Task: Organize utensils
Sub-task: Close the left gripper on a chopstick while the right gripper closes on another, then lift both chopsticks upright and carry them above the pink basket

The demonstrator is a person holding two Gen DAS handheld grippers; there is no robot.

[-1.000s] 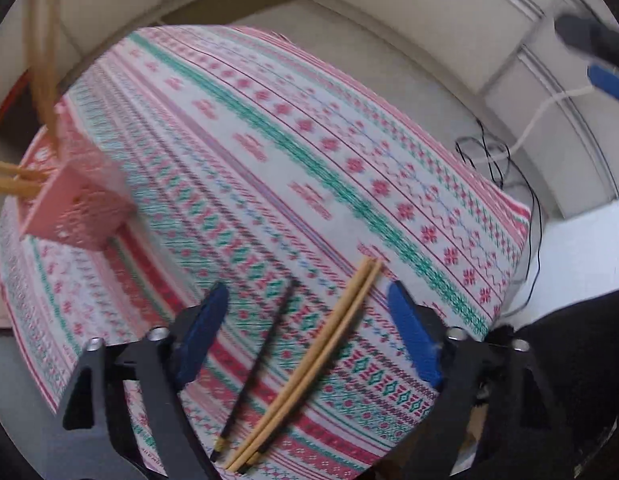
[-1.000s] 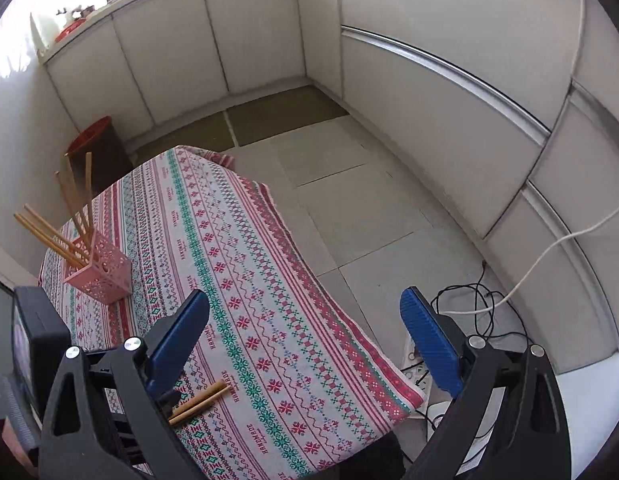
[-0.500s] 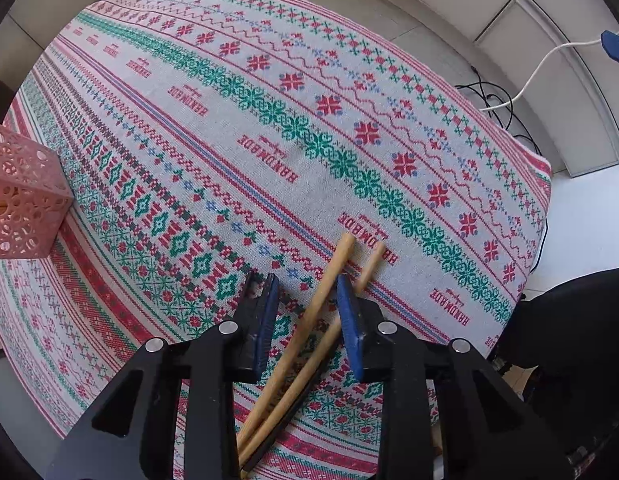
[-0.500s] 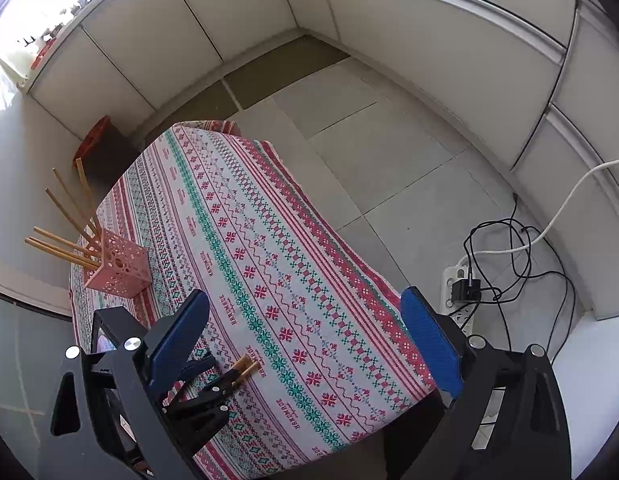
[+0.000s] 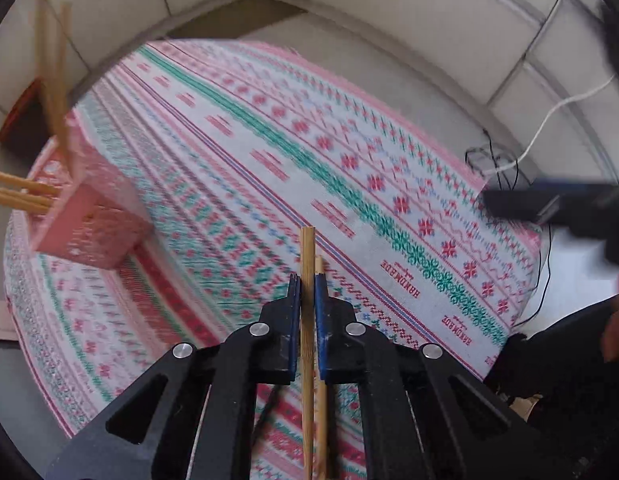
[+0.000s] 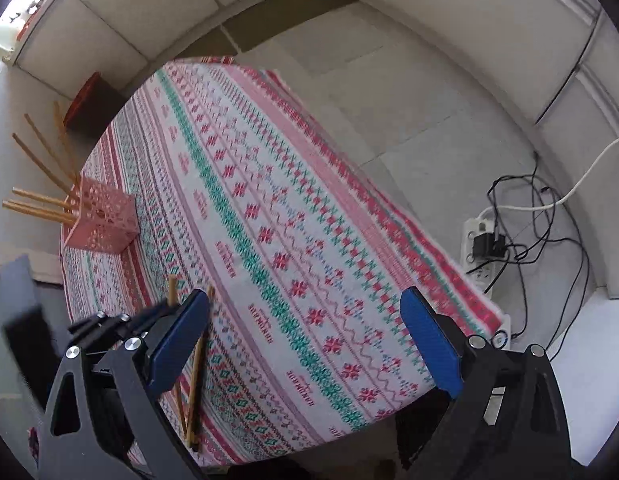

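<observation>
Left gripper (image 5: 308, 292), bottom centre of left wrist view, gripping wooden chopstick (image 5: 307, 264), jaws having just been closing onto it. Second chopstick (image 5: 320, 400) lying alongside over patterned tablecloth (image 5: 269, 160). Pink holder (image 5: 89, 224) sitting at left, more chopsticks inside. Right gripper (image 6: 305, 332) hanging wide open, empty.

You have a white tablecloth (image 5: 237, 128) banded with red, pink and teal-green cross-stitch motifs and thin blue lines. Near the tablecloth's left edge stands a salmon-pink perforated holder (image 6: 103, 220) with tan wooden chopsticks (image 6: 37, 206) in it. The chopstick (image 5: 307, 264) over the tablecloth's near edge is the same pale tan. Your grippers have black frames with royal-blue pads (image 6: 429, 338). Beyond the tablecloth's right edge lie black cables (image 6: 525, 216) and a white power strip (image 6: 475, 236) on grey floor tiles (image 6: 389, 92).
</observation>
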